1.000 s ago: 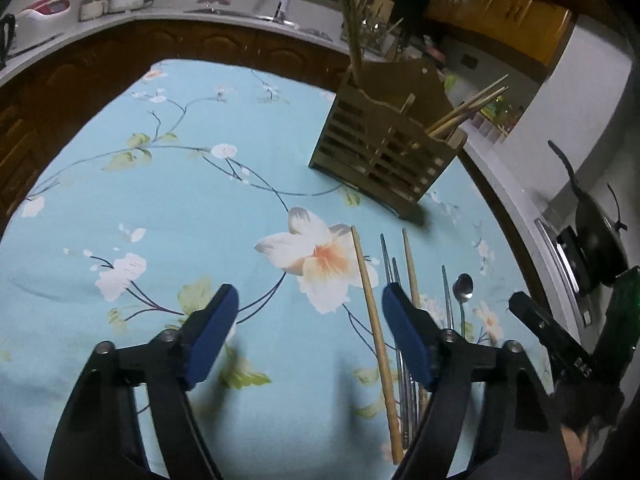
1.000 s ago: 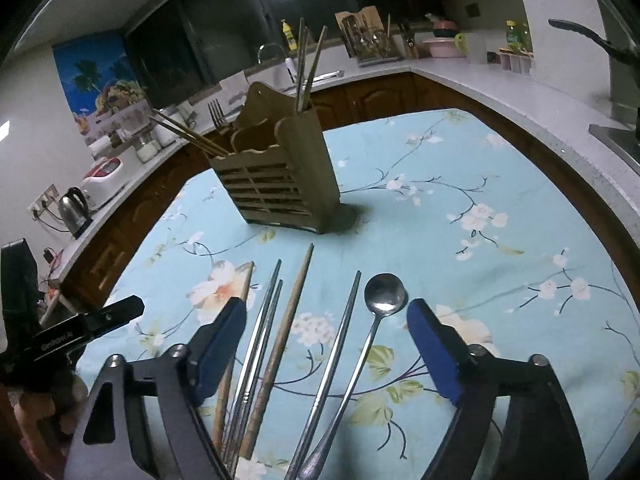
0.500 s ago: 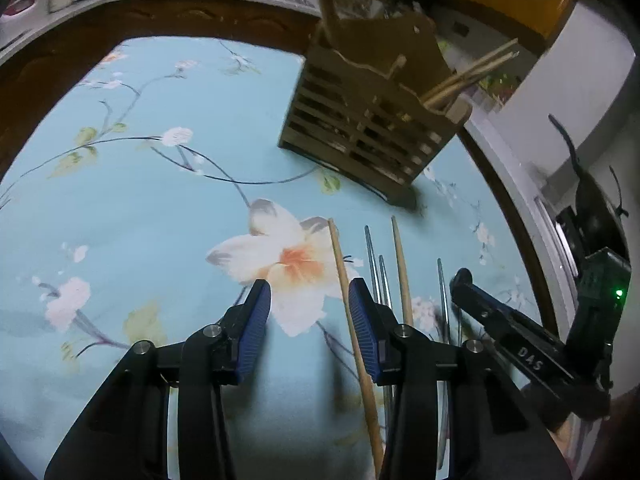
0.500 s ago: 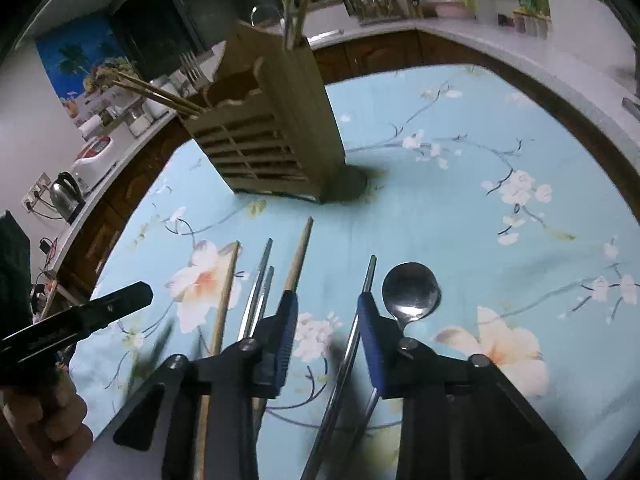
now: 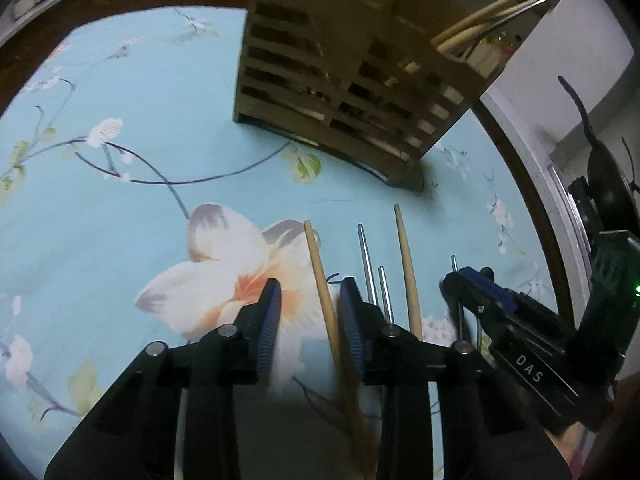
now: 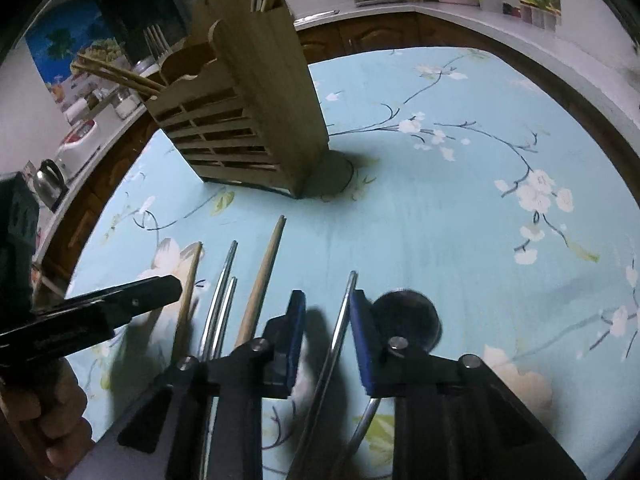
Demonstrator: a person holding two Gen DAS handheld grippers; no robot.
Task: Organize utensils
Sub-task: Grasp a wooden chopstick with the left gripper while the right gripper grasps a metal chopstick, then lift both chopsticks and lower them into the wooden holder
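Standing upright on the far part of the floral tablecloth, already holding chopsticks and forks: wooden utensil holder. Lying in a loose row on the cloth nearer the cameras, well short of the holder: the loose utensils.

Having just been closing, now standing narrow but not yet pinching: left gripper, straddling the leftmost wooden chopstick, which is sitting close against the right-hand pad with a clear gap to the other. Likewise having just been closing to a narrow gap: right gripper, straddling a single metal chopstick that is hugging its right-hand pad.

Risking an off-centre pinch on both sides, so probably rolling or flicking the thin rods out sideways on the soft cloth. Risking, too, snagging the cloth itself if pressing too low. Crowding each other: working just beside one another over the same row, so possibly knocking the paired metal chopsticks and the second wooden chopstick between them. Possibly nudging the spoon, lying just beside the right gripper's outer finger.

Reading "DAS" in white on the right gripper's arm; showing faint print on the left gripper's arm, too blurred for reading.
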